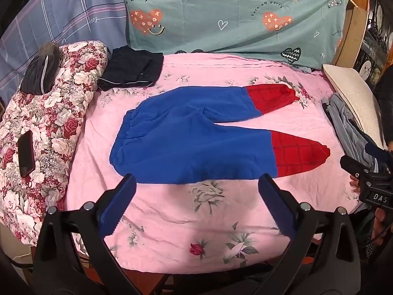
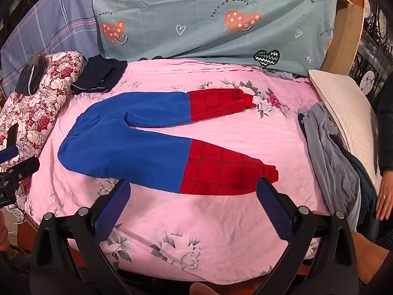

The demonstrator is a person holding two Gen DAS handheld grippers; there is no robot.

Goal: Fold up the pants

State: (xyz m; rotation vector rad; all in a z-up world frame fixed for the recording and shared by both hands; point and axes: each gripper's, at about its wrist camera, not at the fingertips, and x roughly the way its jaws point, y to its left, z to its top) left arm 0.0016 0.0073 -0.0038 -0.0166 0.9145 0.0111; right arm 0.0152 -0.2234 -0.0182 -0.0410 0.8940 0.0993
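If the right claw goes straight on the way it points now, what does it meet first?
Probably the near leg of the blue and red pants, about where blue meets red. The right claw is open, with only pink floral bedsheet before that hem. Depth is uncertain.

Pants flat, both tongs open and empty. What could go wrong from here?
1. The blue and red pants lie directly on the wrinkled pink sheet; the left tongs or right tongs may pinch sheet along with fabric.
2. The legs are splayed in a V, and the far red cuff looks bunched, so a leg-over-leg fold may come out misaligned.
3. A bystander's hand rests near the grey clothes pile; a rightward sweep might hit it.
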